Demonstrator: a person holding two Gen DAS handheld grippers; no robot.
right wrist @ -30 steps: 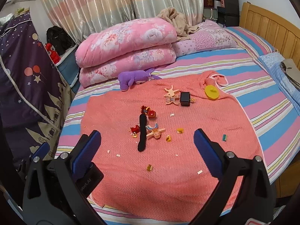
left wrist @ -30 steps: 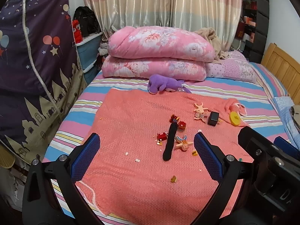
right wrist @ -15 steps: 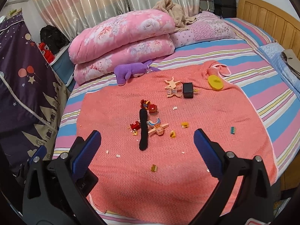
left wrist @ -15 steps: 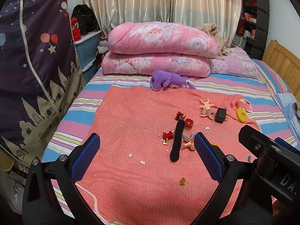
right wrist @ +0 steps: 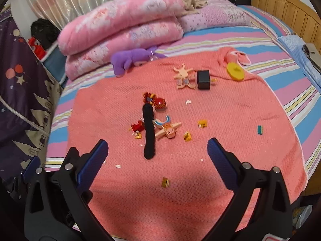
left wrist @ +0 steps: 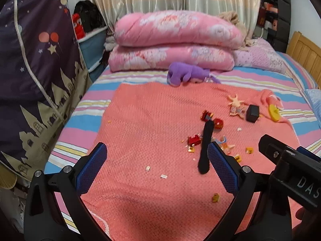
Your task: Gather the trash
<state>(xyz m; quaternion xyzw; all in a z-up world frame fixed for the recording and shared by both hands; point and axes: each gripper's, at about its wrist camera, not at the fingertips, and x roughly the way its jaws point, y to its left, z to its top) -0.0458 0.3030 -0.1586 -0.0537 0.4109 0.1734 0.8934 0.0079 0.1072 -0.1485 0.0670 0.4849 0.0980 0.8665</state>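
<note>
Bed (right wrist: 240, 38) w/ striped sheet; coral blanket (right wrist: 230, 120) spread over it as the work surface, so all litter lies on one cloth and is reachable from the foot of the bed.

Trash: small scraps scattered mid-blanket. Yellow bits (right wrist: 187, 136), white chips (left wrist: 164, 176), teal piece (right wrist: 260, 130) off toward the right edge. Mixed in w/ non-trash: black strap-like item (right wrist: 149, 129) lying lengthwise, red toy pieces (right wrist: 155, 101) at its far end, toy plane (right wrist: 167, 128) touching its right side, black adapter (right wrist: 203, 79), yellow disc (right wrist: 235, 71), purple plush (left wrist: 185, 74) at the blanket's far edge below the folded quilts (left wrist: 174, 42).

Left hand-held gripper (left wrist: 156, 170): jaws spread wide, nothing between, above the near blanket; not in contact w/ anything.

Right hand-held gripper (right wrist: 157, 164): likewise spread wide, empty, above the blanket; the strap's near end shows between its fingers, further off.

Judgement: approach stage, nothing collected yet. No bin or bag in view.
</note>
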